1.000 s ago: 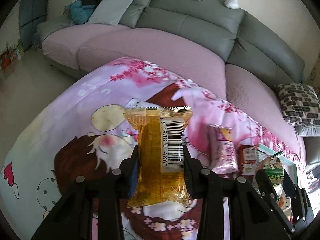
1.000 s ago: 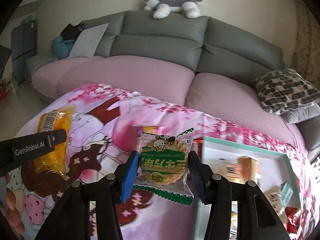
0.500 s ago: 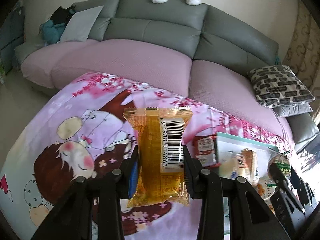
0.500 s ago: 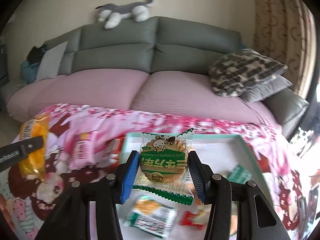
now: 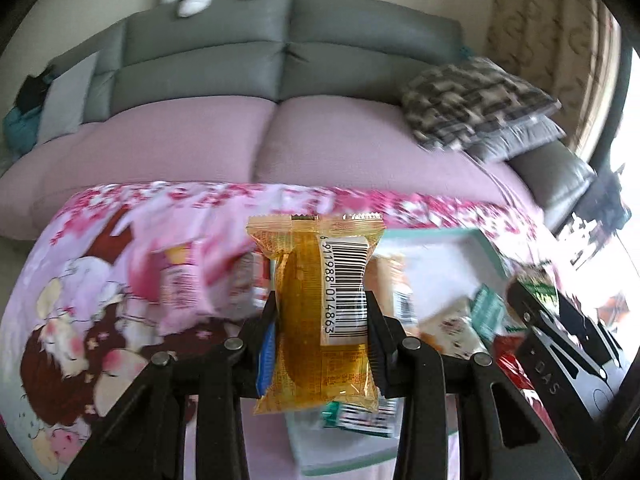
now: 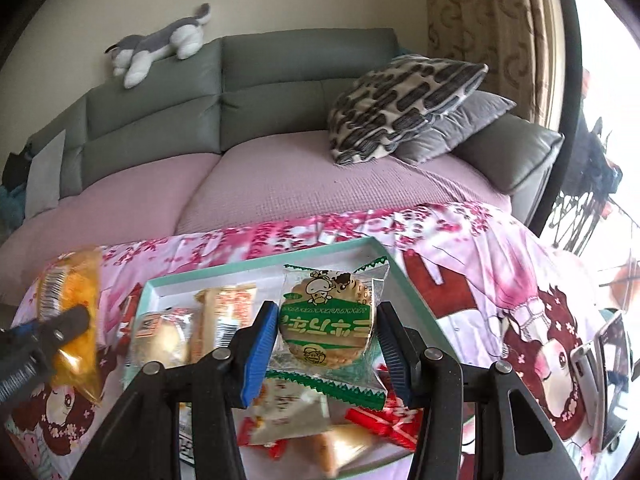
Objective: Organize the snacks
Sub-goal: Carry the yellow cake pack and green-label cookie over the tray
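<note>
While carried above the teal tray (image 6: 384, 256): left hand-held gripper (image 5: 320, 326) pinching yellow cake packet (image 5: 316, 312); right hand-held gripper (image 6: 326, 334) pinching green biscuit packet (image 6: 330, 320). Next: lower, release into tray.

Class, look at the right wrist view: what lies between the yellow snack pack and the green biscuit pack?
In the right wrist view, two pale wrapped snacks lie in the tray, between the yellow snack pack and the green biscuit pack.

Left gripper (image 5: 320, 322): jaws clamped, raised, pointing forward. Right gripper (image 6: 327, 334): jaws clamped likewise, level, to its right.
</note>
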